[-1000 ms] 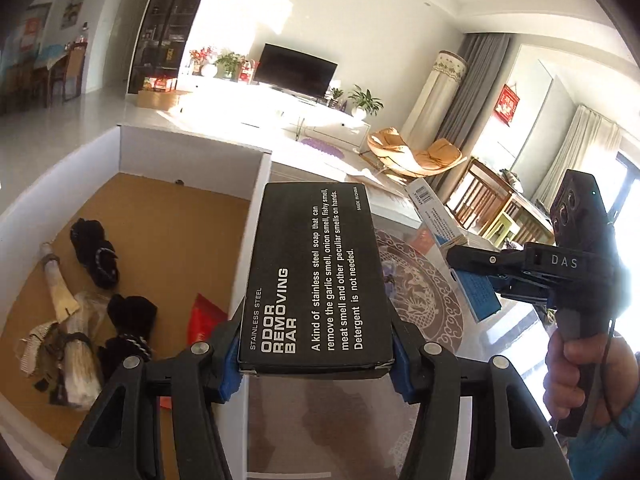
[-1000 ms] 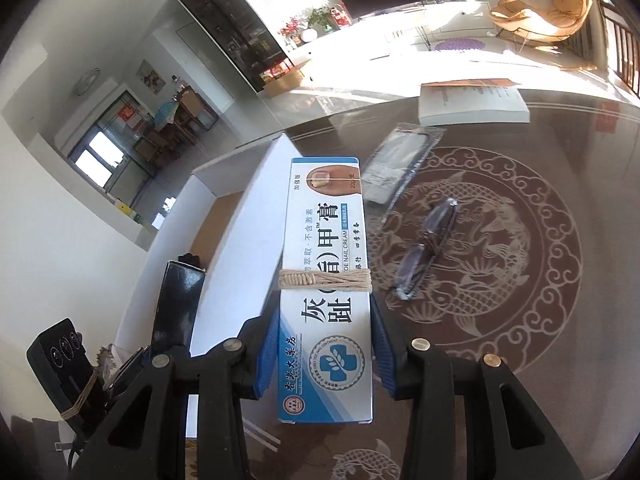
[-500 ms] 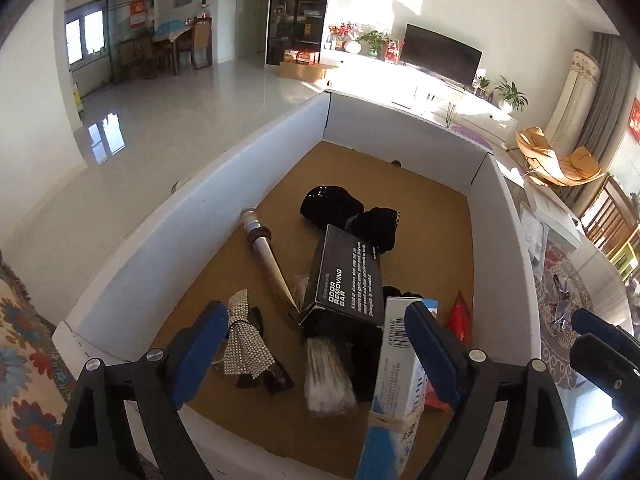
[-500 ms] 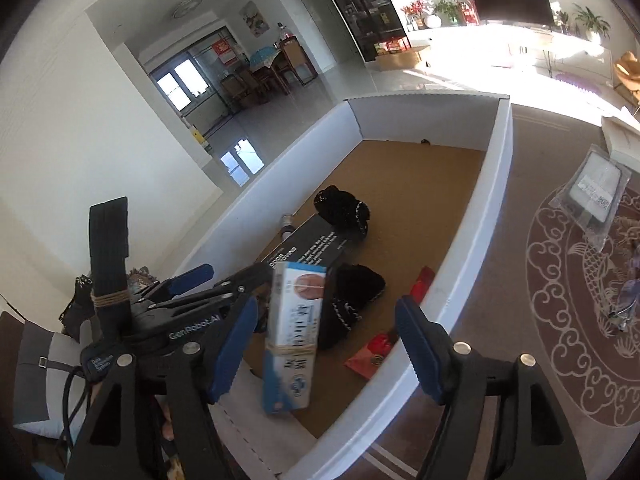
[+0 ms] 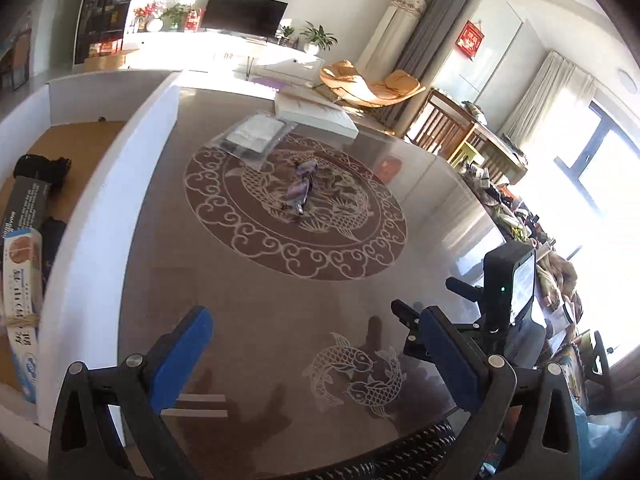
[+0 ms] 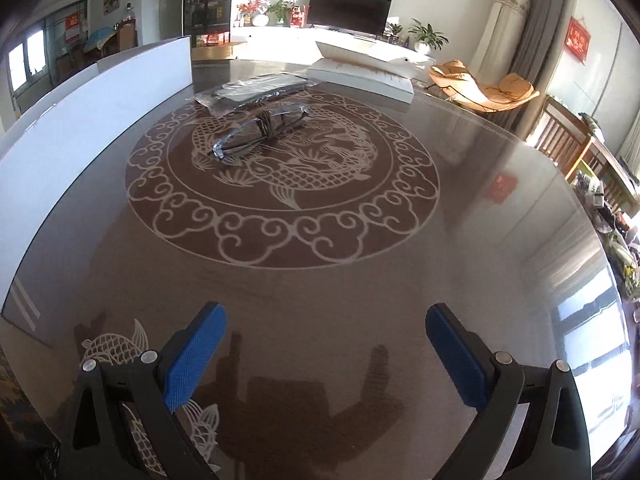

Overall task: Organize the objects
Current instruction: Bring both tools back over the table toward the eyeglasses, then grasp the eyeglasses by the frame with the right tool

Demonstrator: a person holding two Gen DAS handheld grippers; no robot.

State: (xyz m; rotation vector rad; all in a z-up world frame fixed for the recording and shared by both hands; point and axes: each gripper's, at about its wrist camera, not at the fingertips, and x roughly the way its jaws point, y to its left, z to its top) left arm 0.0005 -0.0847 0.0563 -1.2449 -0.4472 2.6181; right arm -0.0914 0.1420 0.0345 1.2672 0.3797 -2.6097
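Folded glasses (image 6: 260, 128) lie on the worktop (image 6: 320, 280) inside the round fish-and-cloud medallion, w/ a clear plastic packet (image 6: 248, 94) just beyond them and a white book (image 6: 360, 74) near the far edge. At the worktop's left stands the white box (image 5: 104, 208) w/ cork-brown floor; in it, the blue-white cream carton (image 5: 22, 304) and black odor-bar box (image 5: 24, 204) lie side by side. Left hand-held gripper (image 5: 316, 356) spread wide, nothing in it; right hand-held gripper (image 6: 326, 356) likewise spread, nothing between fingers. Surface is glossy brown glass, sunlit. Beyond: TV (image 6: 350, 6), plants, tan lounge chair (image 6: 484, 88), grey curtains.
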